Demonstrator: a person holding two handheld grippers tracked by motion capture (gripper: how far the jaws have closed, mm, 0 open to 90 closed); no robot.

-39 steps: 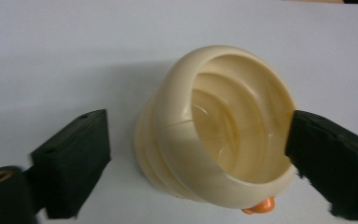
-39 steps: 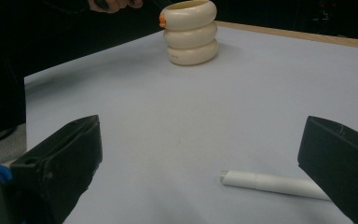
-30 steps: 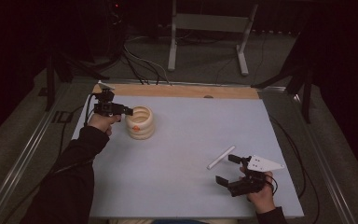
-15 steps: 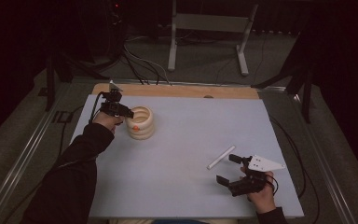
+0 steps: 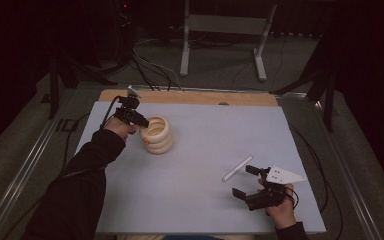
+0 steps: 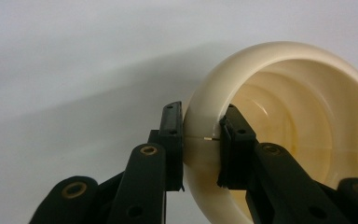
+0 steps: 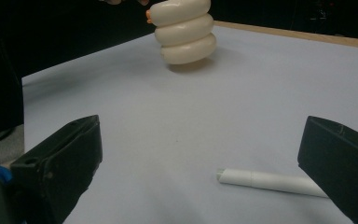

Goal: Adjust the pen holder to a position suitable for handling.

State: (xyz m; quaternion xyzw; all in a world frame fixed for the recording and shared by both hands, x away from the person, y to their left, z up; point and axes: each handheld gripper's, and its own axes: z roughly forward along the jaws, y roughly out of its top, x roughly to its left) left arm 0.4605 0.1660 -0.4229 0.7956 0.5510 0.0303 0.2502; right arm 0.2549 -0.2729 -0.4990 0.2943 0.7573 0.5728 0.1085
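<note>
Left gripper (image 6: 201, 140) has just been closing and is now clamping the rim of the cream ribbed cup (image 5: 157, 134), one jaw outside, one inside; cup sitting far left on the table (image 5: 200, 210). Grasp step looks done, so next is probably a straight lift, keeping it level. Right gripper (image 5: 244, 180) is idling wide open, near right, beside the white stick (image 5: 237, 168).

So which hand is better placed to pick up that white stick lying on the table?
Right. The right hand-held gripper sits open right beside the white cylindrical stick, which lies between its jaws in the right gripper view. The left hand-held gripper is across the table, shut on the cream ribbed cup's rim.
</note>
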